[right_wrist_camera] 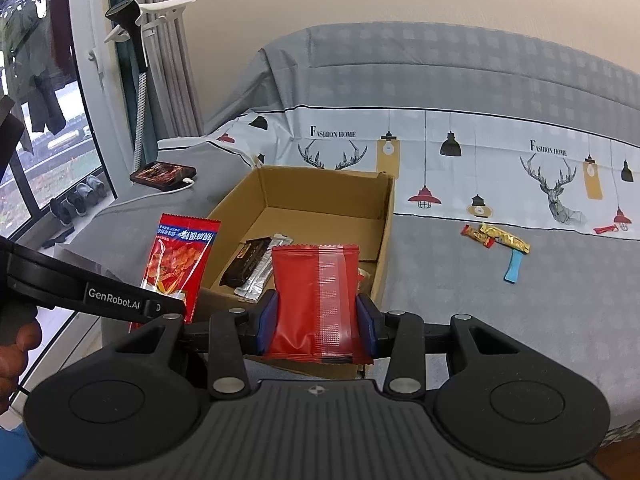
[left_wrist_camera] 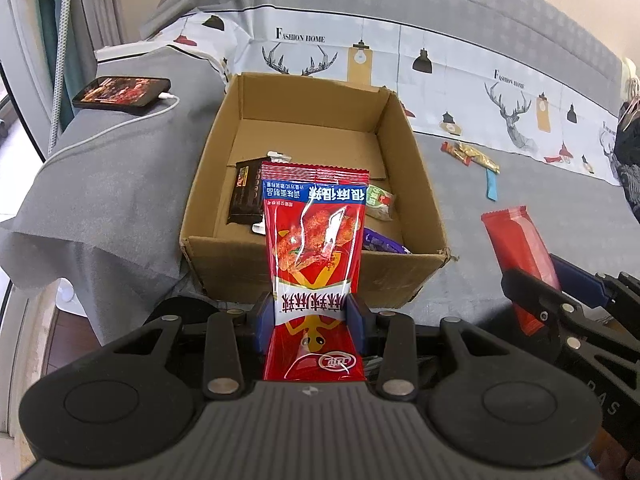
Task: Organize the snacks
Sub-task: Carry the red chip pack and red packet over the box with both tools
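Note:
An open cardboard box [left_wrist_camera: 224,208] [right_wrist_camera: 384,216] stands on the grey bed cover. My left gripper [left_wrist_camera: 314,318] is shut on a red printed snack bag [left_wrist_camera: 316,248] [right_wrist_camera: 180,256], held upright at the box's near wall. My right gripper [right_wrist_camera: 318,322] is shut on a plain red snack packet [right_wrist_camera: 316,296] [left_wrist_camera: 516,240], held over the box's near right corner. Inside the box lie a black packet [left_wrist_camera: 245,192] [right_wrist_camera: 248,264], a silver stick [right_wrist_camera: 260,280], a green packet [left_wrist_camera: 380,202] and a purple one [left_wrist_camera: 382,242].
Loose snack bars [left_wrist_camera: 472,156] [right_wrist_camera: 496,238] and a blue stick [left_wrist_camera: 490,188] [right_wrist_camera: 513,266] lie on the bed to the right of the box. A phone [left_wrist_camera: 122,94] [right_wrist_camera: 164,174] with a white cable rests at the left. A hand [right_wrist_camera: 16,352] holds the left gripper's handle.

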The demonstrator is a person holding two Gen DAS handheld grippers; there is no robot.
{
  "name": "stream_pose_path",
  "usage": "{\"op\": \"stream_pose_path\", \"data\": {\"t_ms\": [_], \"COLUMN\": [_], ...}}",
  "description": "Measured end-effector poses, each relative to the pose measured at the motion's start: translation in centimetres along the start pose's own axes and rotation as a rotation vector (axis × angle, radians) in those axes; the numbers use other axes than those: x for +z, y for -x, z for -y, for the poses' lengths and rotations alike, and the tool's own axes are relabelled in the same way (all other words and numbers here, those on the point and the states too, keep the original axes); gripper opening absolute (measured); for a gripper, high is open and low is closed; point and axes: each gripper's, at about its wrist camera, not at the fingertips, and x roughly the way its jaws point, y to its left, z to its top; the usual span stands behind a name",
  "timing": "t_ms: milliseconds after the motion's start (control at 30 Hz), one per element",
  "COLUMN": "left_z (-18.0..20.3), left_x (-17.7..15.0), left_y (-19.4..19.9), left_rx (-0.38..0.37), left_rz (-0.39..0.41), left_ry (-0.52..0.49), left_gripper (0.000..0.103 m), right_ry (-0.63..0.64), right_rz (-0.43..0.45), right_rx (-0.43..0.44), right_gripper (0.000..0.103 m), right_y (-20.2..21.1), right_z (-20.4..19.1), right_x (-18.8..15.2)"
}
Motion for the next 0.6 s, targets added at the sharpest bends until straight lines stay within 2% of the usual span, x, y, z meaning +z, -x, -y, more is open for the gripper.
{"op": "stream_pose_path", "data": {"t_ms": [600], "left_z": [0.09], "left_x": [0.07], "left_y": [-0.18], "left_rx": [0.001], "left_rz": [-0.003], "left_ry": [0.002], "left_gripper": [0.043], "right_ry": [0.002], "right_rz": [-0.013], "right_rx": [0.002], "right_gripper": [0.043], "right_y": [-0.4], "right_z": [0.17], "right_x": [-0.12]}}
